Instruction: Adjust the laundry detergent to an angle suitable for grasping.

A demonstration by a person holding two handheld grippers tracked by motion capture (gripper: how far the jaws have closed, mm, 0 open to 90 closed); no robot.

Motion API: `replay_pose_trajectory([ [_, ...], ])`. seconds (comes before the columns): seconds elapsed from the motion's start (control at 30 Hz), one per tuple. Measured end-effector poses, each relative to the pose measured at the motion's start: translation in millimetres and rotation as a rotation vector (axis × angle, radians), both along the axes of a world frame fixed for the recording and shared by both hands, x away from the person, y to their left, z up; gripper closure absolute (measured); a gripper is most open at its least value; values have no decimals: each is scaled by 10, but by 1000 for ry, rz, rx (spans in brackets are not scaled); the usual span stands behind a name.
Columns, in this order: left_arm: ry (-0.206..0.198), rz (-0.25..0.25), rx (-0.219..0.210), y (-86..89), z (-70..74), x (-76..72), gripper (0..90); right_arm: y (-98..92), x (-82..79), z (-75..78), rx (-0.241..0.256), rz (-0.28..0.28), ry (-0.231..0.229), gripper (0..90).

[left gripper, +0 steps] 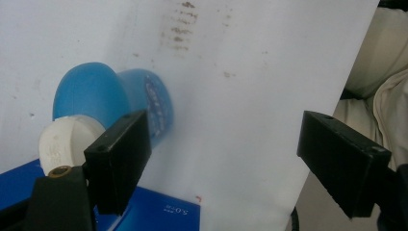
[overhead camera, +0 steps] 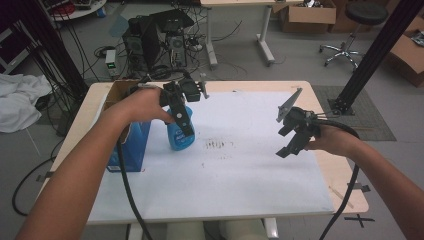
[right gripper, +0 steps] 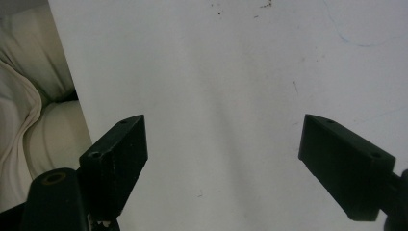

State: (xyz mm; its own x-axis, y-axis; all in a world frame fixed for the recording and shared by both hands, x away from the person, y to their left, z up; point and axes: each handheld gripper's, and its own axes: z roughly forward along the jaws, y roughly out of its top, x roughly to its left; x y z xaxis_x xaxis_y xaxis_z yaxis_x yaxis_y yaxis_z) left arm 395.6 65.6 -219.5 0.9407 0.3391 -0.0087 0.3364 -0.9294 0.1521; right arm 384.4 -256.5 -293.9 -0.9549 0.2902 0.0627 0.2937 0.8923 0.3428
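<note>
Now both claws spread: left claw (overhead camera: 186, 122) above blue bottle (overhead camera: 176, 134), right claw (overhead camera: 290, 140) over bare white sheet (overhead camera: 240, 175).

In the high view the left gripper (overhead camera: 186, 118) covers the top of the blue bottle (overhead camera: 176, 136), and the print on the bottle's label is too small to read. In the left gripper view 1 black jaw hides part of the bottle's white cap (left gripper: 62, 143) and side, and the dark blue box (left gripper: 159, 211) (its small white print blurred) is cut off by the bottom edge. The 2 forearms run out of the high view's lower edge.
</note>
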Motion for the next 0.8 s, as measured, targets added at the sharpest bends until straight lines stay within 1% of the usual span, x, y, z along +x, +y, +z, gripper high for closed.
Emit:
replay_pose_trajectory([
  [0.1, 2, -1, 4, -2, 2, 9, 200, -7, 9, 5, 4, 0, 0, 171],
  [0.13, -1, 5, -3, -3, -3, 2, 200, -7, 13, 3, 4, 2, -1, 171],
  [0.3, -1, -1, 5, 7, 9, -1, 200, 9, 23, -6, 4, 6, 0, 171],
  [0.4, -4, 8, -2, 14, 3, -9, 200, 17, 18, -8, 4, 6, 1, 171],
  [0.47, -5, 6, -4, 11, -1, -16, 200, 18, 11, -9, 9, 10, -3, 171],
  [0.8, -3, 5, -5, 6, -1, -5, 200, 11, 24, -13, 8, 6, 6, 171],
])
